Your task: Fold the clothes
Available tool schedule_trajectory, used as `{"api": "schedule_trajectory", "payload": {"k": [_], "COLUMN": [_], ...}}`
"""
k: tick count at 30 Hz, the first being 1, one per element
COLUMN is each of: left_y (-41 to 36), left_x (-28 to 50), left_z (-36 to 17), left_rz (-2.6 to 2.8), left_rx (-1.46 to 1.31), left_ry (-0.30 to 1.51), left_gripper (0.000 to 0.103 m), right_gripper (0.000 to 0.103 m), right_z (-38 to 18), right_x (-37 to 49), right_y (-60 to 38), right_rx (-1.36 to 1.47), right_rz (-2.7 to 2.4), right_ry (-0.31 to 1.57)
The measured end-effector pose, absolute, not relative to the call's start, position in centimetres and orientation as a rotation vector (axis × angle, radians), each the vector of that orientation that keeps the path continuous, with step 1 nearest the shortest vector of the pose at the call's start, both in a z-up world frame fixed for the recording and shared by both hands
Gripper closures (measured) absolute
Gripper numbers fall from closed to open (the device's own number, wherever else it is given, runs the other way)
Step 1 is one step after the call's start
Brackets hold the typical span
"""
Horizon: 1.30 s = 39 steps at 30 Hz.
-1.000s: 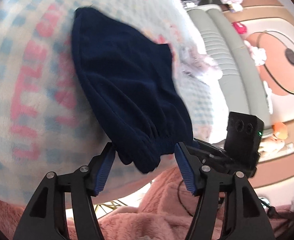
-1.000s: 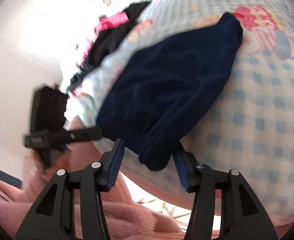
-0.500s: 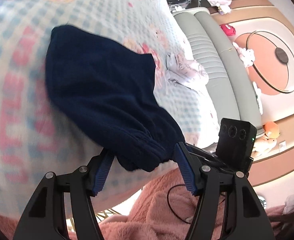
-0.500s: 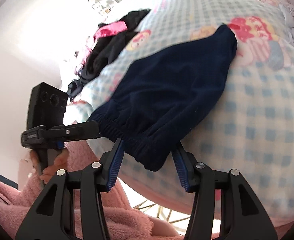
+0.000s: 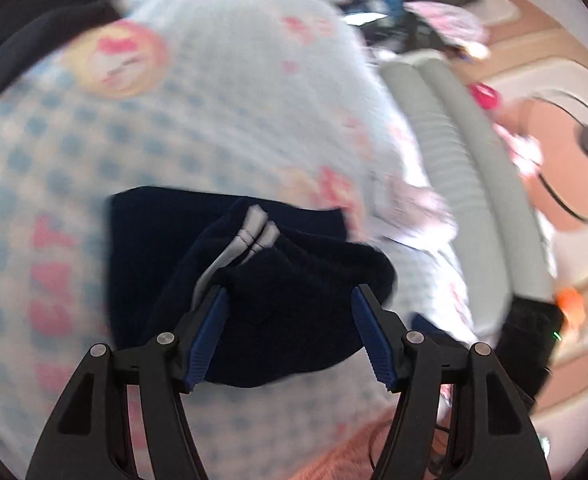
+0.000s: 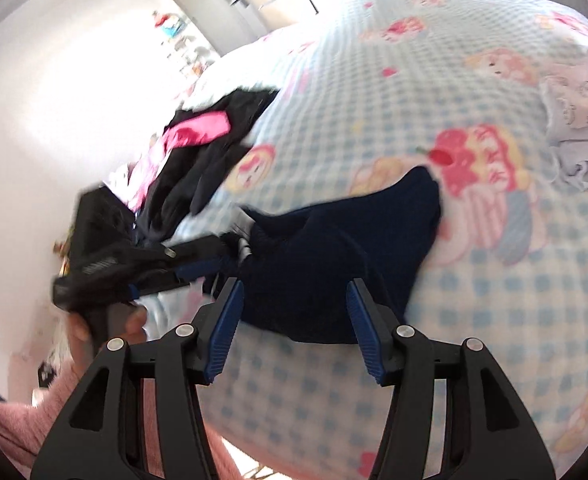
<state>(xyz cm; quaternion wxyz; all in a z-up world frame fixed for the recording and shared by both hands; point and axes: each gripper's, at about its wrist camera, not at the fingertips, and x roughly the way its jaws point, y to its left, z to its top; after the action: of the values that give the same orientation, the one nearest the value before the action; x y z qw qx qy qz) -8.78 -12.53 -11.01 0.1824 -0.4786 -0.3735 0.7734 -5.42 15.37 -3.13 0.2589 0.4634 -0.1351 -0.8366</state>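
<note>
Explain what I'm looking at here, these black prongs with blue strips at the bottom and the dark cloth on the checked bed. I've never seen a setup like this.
No robot here: a person holds a two-finger gripper in each hand, and a wide-angle camera on each looks out along its fingers. One picture comes from the left gripper, the other from the right gripper. The blue strips are the finger pads. Between each pair sits a bunched navy garment with a white stripe, lying on a blue-checked cartoon bedspread. Both grippers' fingers stand wide apart around the cloth, so they look open rather than clamped. Farther back lie a pile of black and pink clothes and a pale garment.
</note>
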Motion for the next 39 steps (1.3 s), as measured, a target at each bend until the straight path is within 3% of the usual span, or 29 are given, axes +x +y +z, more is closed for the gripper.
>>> {"api": "schedule_trajectory", "payload": {"k": [3,9,13,17,22,23,24,25,29,31,35,39], "left_y": [-14.1,-13.7,-12.3,-11.6,-11.0,-11.2,-11.4,-11.5,-11.8,-12.2,-12.6,-13.1], "left_x": [-6.6,-4.8,-6.2,-7.2,-6.6,-6.3,-6.1,-5.8,-4.9,-4.4,-5.3,-7.0], "left_z": [-10.8,-8.9,-9.5,-10.8,-11.0,-11.1,-11.2,-11.2,-10.5,-9.4,-7.1,-8.5], "left_rz": [2.247,2.500,2.501,2.481,2.517,2.515,2.513,2.511,2.516,2.539,2.578,2.603], "left_rx": [-1.258,-1.281,-1.301,-1.386,-1.322,-1.321,-1.321,-1.321,-1.284,-1.229,-1.135,-1.245], "left_ry": [-1.133,-0.713,-0.582,-0.529,-0.536,-0.542,-0.549,-0.555,-0.552,-0.580,-0.595,-0.585], "left_gripper": [0.037,0.037,0.037,0.039,0.049,0.050,0.053,0.054,0.080,0.083,0.084,0.081], "right_gripper": [0.048,0.048,0.047,0.047,0.043,0.044,0.059,0.064,0.079,0.087,0.088,0.085], "right_z": [-4.1,-6.8,-8.1,-9.4,-10.6,-10.8,-10.9,-10.9,-10.2,-9.3,-7.4,-7.3], "right_x": [-5.9,-7.8,-9.5,-10.5,-11.0,-11.0,-10.9,-10.7,-10.2,-10.2,-10.8,-13.0], "right_y": [15.7,14.2,13.1,12.3,12.4,12.5,12.4,12.2,11.9,11.9,12.0,12.1], "right_rx": [1.297,1.348,1.360,1.400,1.447,1.456,1.457,1.455,1.421,1.386,1.295,1.287], "right_rz": [-2.316,-2.287,-2.288,-2.274,-2.248,-2.233,-2.205,-2.172,-2.172,-2.199,-2.244,-2.283], "right_ry": [-0.292,-0.120,-0.073,-0.047,-0.064,-0.074,-0.070,-0.062,-0.030,-0.034,-0.067,-0.136]}}
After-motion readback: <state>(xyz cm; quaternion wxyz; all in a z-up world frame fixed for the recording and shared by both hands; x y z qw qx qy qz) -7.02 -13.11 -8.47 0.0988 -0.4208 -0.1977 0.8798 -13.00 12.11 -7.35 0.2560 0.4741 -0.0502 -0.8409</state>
